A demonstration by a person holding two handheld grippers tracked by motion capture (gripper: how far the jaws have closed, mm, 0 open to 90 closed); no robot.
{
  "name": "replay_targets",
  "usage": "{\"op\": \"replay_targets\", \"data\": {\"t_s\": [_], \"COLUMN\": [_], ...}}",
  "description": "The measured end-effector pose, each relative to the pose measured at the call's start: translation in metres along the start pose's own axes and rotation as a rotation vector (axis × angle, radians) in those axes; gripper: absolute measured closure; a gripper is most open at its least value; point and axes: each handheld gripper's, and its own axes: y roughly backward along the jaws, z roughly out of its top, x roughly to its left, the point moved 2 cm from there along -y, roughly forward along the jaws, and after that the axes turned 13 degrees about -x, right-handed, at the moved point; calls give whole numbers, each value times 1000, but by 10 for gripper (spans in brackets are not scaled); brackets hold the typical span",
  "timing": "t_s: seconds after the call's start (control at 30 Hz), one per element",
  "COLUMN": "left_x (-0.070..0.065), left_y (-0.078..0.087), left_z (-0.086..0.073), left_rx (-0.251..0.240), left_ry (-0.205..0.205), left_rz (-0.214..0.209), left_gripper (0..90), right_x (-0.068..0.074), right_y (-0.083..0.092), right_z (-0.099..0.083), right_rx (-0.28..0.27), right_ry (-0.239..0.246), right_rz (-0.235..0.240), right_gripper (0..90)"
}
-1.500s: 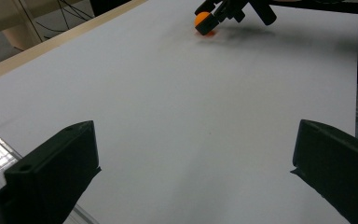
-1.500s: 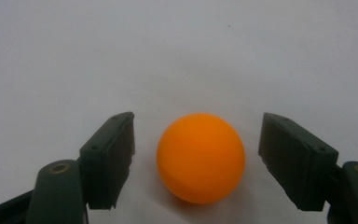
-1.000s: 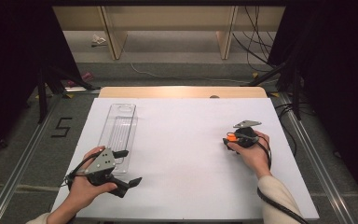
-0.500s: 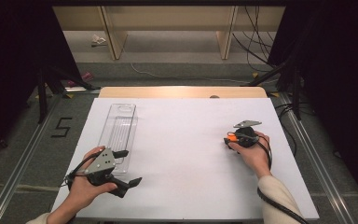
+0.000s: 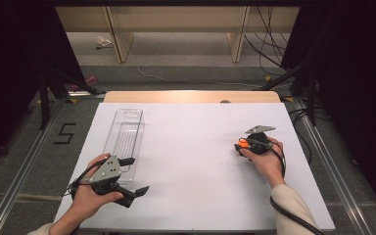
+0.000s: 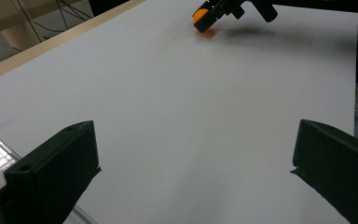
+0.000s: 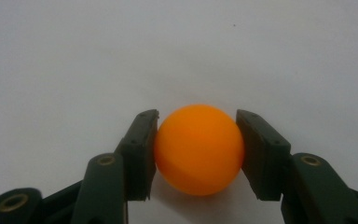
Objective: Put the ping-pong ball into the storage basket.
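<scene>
Grip: right gripper [image 7: 198, 156] clenched on orange ball [image 7: 199, 149], right of centre in high view, on white table [image 5: 191, 147] | left gripper [image 6: 193, 175] gaped, empty | Risk: smooth round ball could squirt from flat pads if squeezed off-centre.

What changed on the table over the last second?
The right hand-held gripper has just closed its jaws onto the orange ball and now clamps it. Both hands, the open left hand-held gripper and the clear tray stayed put.
</scene>
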Motion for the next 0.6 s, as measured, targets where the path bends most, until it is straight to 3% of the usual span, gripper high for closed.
{"op": "replay_targets", "data": {"t_s": [0.6], "left_x": [0], "left_y": [0], "left_z": [0], "left_rx": [0], "left_ry": [1], "left_rz": [0], "left_gripper": [0], "right_x": [10], "right_y": [4], "right_z": [9], "right_rx": [-28], "right_ry": [9], "right_rz": [28], "right_gripper": [513]}}
